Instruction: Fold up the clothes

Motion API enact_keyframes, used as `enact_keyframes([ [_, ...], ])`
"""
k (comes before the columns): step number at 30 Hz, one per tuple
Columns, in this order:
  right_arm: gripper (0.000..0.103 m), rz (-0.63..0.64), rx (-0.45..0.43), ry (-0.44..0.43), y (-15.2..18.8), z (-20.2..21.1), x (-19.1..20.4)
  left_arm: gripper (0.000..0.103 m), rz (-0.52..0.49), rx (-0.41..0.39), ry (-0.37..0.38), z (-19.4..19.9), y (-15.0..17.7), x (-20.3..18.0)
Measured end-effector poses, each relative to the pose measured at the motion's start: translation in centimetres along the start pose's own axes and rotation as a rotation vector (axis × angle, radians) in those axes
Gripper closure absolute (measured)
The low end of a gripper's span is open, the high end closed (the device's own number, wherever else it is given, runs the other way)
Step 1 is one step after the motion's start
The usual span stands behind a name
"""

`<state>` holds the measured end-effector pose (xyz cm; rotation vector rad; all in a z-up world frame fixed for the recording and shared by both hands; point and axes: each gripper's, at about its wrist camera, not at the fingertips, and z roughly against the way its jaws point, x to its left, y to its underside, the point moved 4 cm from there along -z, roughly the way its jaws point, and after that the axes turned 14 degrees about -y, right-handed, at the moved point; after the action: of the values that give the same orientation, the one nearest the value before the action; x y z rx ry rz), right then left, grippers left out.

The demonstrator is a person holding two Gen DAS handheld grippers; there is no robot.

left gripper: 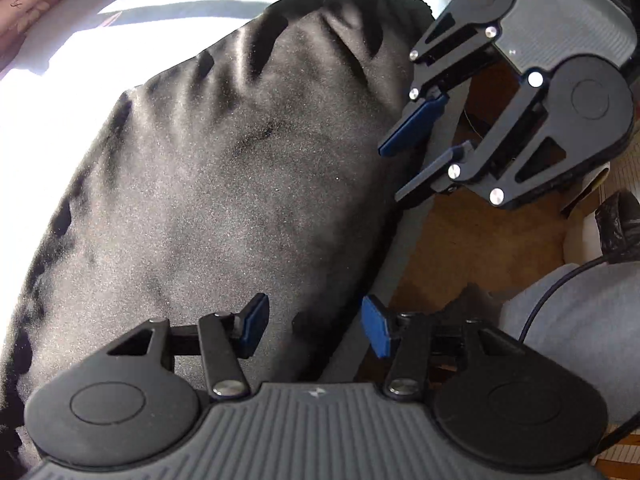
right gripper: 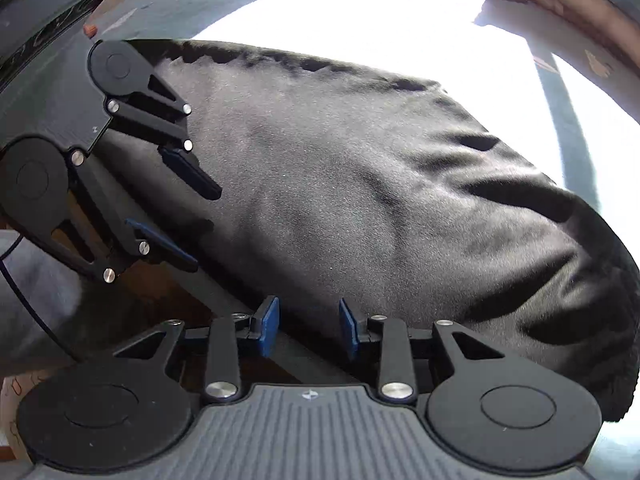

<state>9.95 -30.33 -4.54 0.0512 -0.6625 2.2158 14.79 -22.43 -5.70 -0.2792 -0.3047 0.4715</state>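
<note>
Item: black garment spread rumpled on a sunlit table, near hem at the table edge; left gripper and right gripper both spread wide, holding nothing, poised at that hem; fold stage undeterminable.

Glaring light washes out the table top; brown floor lies below.

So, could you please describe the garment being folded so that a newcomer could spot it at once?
On the bright white surface lies one large dark cloth, spreading between the left gripper and right gripper, both open at its near edge. It is black, faintly shiny and wrinkled, the only fabric there.
</note>
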Motion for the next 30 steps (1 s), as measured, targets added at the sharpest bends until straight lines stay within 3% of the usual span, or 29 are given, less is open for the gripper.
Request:
enact_keyframes([
  [1,0.068,0.073,0.015,-0.007,-0.3,-0.5,0.5,0.068,-0.016,0.004,-0.009,0.0,0.5,0.2],
  [2,0.068,0.142,0.029,-0.015,-0.6,-0.9,1.1,0.069,-0.033,0.011,-0.015,-0.1,1.0,0.3],
  [5,0.068,0.317,0.061,-0.028,-1.6,-2.5,2.8,0.069,-0.064,-0.009,-0.036,0.4,2.4,0.6],
  [9,0.068,0.408,0.085,-0.035,-2.9,-4.4,4.4,0.069,-0.073,-0.01,-0.061,0.5,3.7,1.0],
  [14,0.069,0.453,0.11,-0.025,-3.2,-4.7,5.0,0.069,-0.122,-0.049,-0.07,0.7,4.7,0.6],
  [16,0.084,0.47,0.12,-0.021,-3.3,-4.9,5.3,0.068,-0.173,-0.078,-0.087,0.7,4.9,0.1],
  [19,0.094,0.496,0.135,-0.015,-3.4,-5.0,5.7,0.067,-0.235,-0.123,-0.116,0.7,4.7,-0.5],
  [25,0.096,0.505,0.151,-0.012,-4.0,-4.9,6.1,0.067,-0.243,-0.173,-0.133,1.1,3.7,-0.5],
  [30,0.097,0.461,0.14,-0.007,-4.4,-4.3,5.6,0.066,-0.25,-0.16,-0.147,1.2,4.9,-0.9],
])
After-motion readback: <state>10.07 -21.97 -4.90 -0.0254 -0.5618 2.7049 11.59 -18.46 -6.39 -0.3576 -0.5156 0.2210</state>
